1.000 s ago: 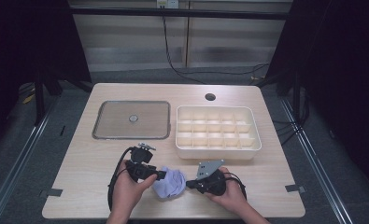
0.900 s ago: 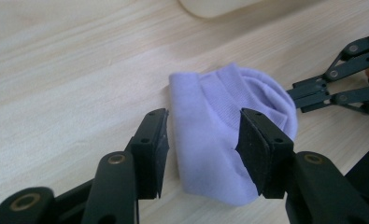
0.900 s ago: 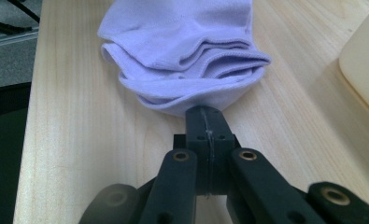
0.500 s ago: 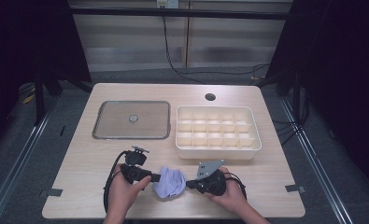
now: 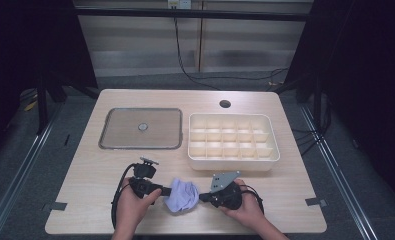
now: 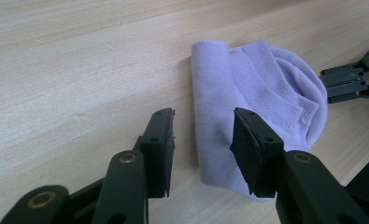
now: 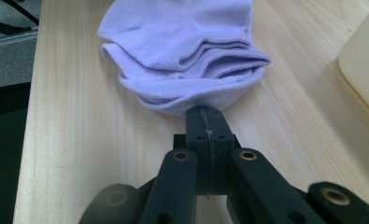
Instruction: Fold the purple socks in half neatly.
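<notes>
Held in the person's left hand (image 5: 130,207), the left gripper (image 6: 203,135) has its jaws standing partly apart, and they have just been closing. In the left gripper view the rolled edge of a lilac sock (image 6: 257,98) lies between the two black jaws, yet a gap shows on the inner side of each pad, so nothing is pinched there. That jaw on the left of that view hangs over bare wood, while the other overlaps the sock's folded body.

From above, the left gripper (image 5: 166,191) reaches in level from the left, its tips at the sock's left edge.

Opposite it, the right gripper (image 7: 206,122) has its jaws pressed fully together, and the lowest fold of the sock (image 7: 187,56) meets their tip; whether cloth is caught between the pads cannot be told. In the high view this right gripper (image 5: 203,197) sits in the person's right hand (image 5: 245,210) and touches the sock's right edge, with its grey three-cornered plate on top.

Bunched in soft layers, the sock (image 5: 182,195) rests on the wooden table (image 5: 85,175) near its front edge, between the two grippers. Behind it stands a cream compartment tray (image 5: 233,161), close to the right gripper. A clear flat lid (image 5: 141,129) lies to the tray's left, well behind the left hand.
</notes>
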